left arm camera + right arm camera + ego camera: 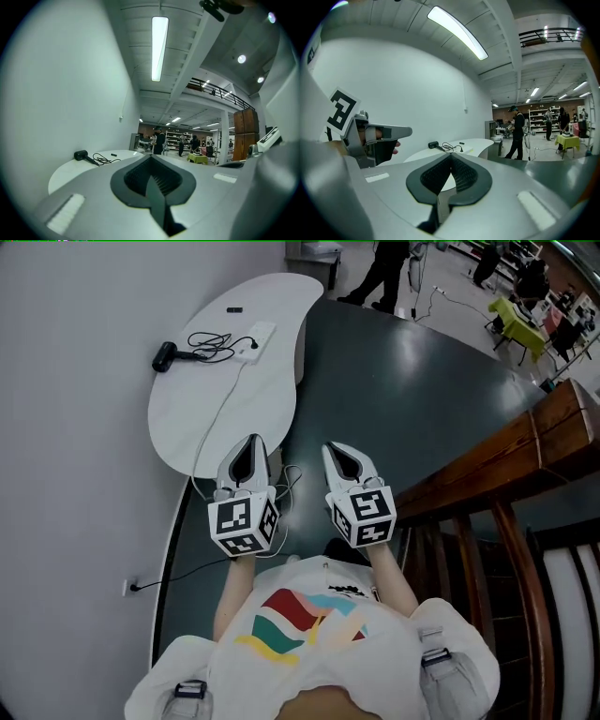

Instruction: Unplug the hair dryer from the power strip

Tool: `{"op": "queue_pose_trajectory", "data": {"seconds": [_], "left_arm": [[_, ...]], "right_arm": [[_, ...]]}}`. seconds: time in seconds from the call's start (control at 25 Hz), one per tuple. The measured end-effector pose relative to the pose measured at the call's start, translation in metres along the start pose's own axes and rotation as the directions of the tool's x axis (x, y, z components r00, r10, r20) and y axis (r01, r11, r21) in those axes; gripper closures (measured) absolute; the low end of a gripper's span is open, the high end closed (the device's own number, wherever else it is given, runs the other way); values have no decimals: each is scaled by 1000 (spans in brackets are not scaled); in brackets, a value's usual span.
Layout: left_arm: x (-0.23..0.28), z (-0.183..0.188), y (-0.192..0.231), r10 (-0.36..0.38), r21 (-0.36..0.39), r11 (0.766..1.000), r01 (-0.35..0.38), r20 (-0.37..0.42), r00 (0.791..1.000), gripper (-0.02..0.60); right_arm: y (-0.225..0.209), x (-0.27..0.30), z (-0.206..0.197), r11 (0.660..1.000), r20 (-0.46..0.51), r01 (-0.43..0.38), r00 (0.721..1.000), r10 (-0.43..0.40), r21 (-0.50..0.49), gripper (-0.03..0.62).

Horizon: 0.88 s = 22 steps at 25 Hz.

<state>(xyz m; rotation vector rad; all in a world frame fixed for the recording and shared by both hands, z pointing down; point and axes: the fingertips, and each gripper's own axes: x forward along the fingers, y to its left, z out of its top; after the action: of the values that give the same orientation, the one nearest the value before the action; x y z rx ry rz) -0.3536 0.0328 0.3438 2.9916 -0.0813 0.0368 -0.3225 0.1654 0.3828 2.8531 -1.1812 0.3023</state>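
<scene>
The black hair dryer (164, 355) lies at the far left edge of the white, rounded table top (255, 401), close against the pale wall (66, 427), with its nozzle end towards that wall. Its black cord (210, 343) lies in loose tangled loops just beside it and runs to the white rectangular power strip (256, 340), which rests near the table's far right edge. A thin white cable (217, 418) leads from the strip across the table top towards its near edge. A small black object (233, 309), too small to identify, lies apart from these near the far edge. Both grippers hang in the air short of the table's near edge, well apart from the dryer and the strip, and point towards them. The left gripper (251, 441) has its jaws clenched together with nothing between them. The right gripper (331, 449), just beside it, also has its jaws pressed together on nothing. In the right gripper view the left gripper's marker cube (341, 110) shows at the left, with the dryer lying on the table beyond the jaws. A dark green surface (403, 381) spreads to the right of the table, and a brown wooden railing (506, 451) borders it on the right. People in dark clothes (380, 273) stand far off.
</scene>
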Motion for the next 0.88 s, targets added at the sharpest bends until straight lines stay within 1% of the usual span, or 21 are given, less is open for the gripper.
{"op": "queue_pose_trajectory", "data": {"seconds": [0.12,0.28,0.48,0.6,0.72,0.88], "left_arm": [[9,-2,5,-40,9,999,40,4,999,581],[39,-6,9,-73,-4,997,73,-13,997,581],[97,-8,0,-97,2,995,97,-21,995,581],[145,-12,-4,-80,2,997,80,-21,997,581],[198,-12,-8,-40,-8,999,40,-25,999,581],[275,3,-14,12,-23,1000,-12,-9,1000,581]], "right_arm": [[2,3,-9,999,0,37,999,-37,2,582],[-8,19,-13,998,-17,64,998,-64,-19,582],[-50,62,5,998,17,60,998,-61,19,582],[-88,100,18,999,36,37,999,-37,20,582],[-132,142,32,1000,34,-1,999,1,28,582],[-186,199,61,998,33,-59,998,59,-9,582]]}}
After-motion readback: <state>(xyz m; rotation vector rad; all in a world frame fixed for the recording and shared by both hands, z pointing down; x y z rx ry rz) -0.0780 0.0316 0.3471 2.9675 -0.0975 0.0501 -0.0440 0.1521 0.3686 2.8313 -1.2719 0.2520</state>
